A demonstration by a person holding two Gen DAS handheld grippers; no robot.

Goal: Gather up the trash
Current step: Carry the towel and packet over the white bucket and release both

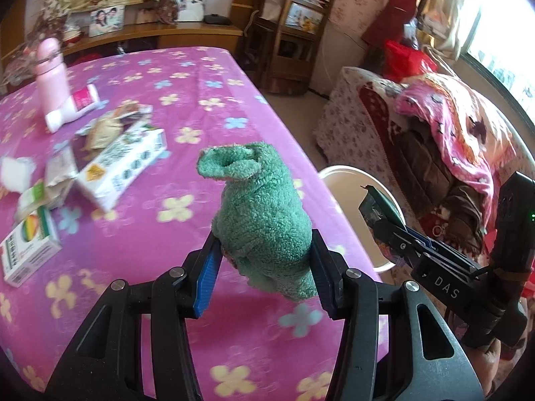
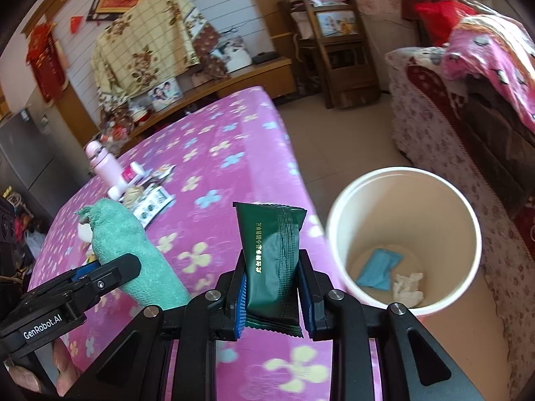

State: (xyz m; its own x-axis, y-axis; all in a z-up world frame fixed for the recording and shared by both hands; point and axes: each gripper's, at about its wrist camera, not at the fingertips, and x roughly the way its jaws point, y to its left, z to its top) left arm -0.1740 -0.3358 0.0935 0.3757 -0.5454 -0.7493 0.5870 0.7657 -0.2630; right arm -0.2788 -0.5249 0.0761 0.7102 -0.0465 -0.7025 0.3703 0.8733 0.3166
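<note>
My left gripper (image 1: 265, 257) is shut on a rolled green towel (image 1: 260, 207) and holds it above the pink flowered table (image 1: 140, 234); the towel also shows in the right wrist view (image 2: 133, 250). My right gripper (image 2: 272, 290) is shut on a dark green snack packet (image 2: 272, 257), held upright above the table's right edge, left of the white trash bin (image 2: 404, 180). The bin stands on the floor and holds a blue packet (image 2: 378, 269) and a crumpled tissue (image 2: 408, 287). In the left wrist view the right gripper (image 1: 381, 210) is over the bin (image 1: 341, 173).
On the table's left lie a white box (image 1: 123, 167), a small medicine box (image 1: 28, 250), wrappers (image 1: 107, 130), a white tissue (image 1: 16, 173), a tube (image 1: 73, 107) and a pink bottle (image 1: 50, 73). A sofa with blankets (image 1: 444, 127) stands right of the bin. A wooden shelf (image 1: 291, 26) is behind.
</note>
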